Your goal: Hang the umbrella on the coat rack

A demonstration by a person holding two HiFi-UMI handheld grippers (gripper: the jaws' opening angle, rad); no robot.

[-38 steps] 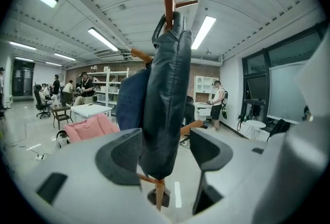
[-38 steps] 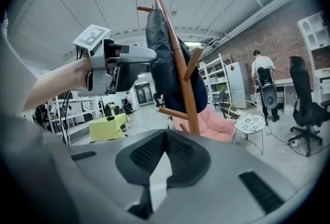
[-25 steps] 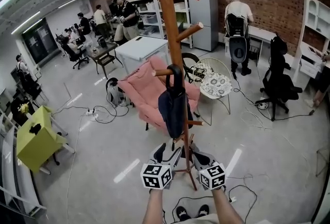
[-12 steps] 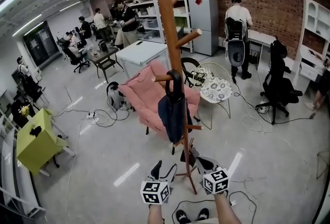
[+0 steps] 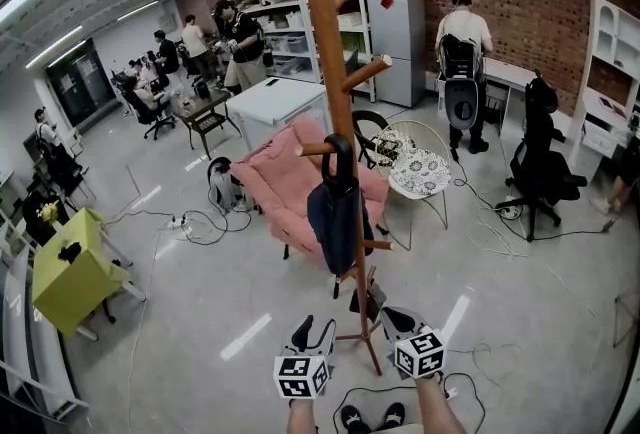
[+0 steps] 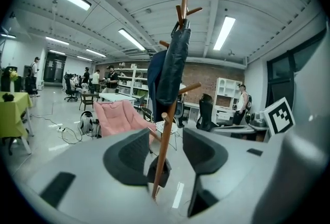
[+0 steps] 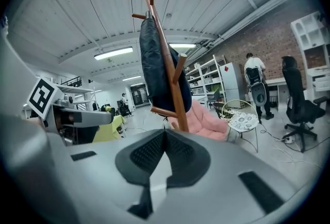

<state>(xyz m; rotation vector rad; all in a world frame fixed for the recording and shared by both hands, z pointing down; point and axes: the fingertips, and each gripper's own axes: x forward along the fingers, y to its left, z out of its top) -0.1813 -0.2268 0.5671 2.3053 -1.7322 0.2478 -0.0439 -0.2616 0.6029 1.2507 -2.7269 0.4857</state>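
text: none legible | labels: none | numbers: none | signs: none

The head view looks forward and steeply down from well above the floor (image 5: 200, 322). It takes in the rack (image 5: 337, 102) whole, top to foot, a little way ahead. Both gripper views sit low, one to either side of the rack's foot, and look along their own jaws. They are nearer the rack, so it towers against the ceiling (image 6: 129, 6). All three views share the rack, the umbrella (image 5: 335, 207) and the pink chair (image 5: 280, 177).
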